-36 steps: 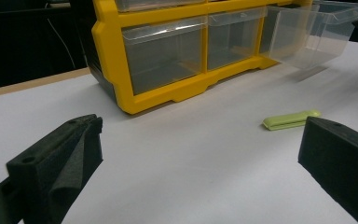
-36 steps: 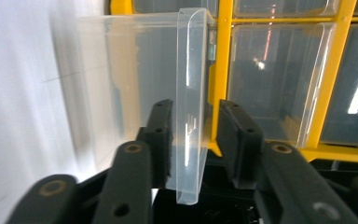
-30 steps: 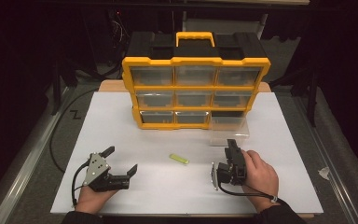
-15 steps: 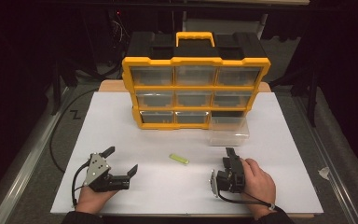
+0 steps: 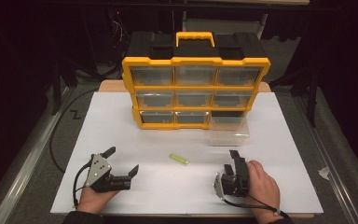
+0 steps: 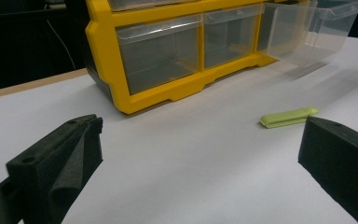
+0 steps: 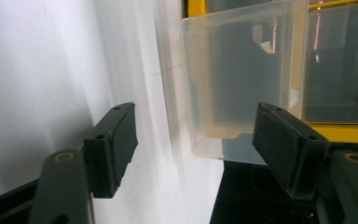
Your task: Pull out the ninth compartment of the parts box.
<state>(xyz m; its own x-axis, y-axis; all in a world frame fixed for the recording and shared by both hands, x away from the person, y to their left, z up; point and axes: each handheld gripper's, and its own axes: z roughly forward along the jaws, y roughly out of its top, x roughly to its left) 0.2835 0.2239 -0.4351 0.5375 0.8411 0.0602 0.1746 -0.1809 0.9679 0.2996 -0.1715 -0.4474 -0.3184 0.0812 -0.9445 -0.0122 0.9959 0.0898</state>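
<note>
Yellow drawer cabinet [image 5: 193, 79] on white tabletop [image 5: 284, 154]; clear drawer [image 5: 229, 129] pulled out, green clip [image 5: 179, 159] loose, both claws [image 5: 121, 161] [image 5: 235, 161] wide open, empty. Clip seemingly unstowed.

A drawer organizer [image 5: 194, 88] is being borne at the back of the white board [image 5: 279, 154]. Its lower right drawer [image 5: 229, 130] is being left pulled out towards the front. A small clip [image 5: 178, 159] is lying before the organizer, between the left gripper [image 5: 120, 162] and right gripper [image 5: 235, 161].
</note>
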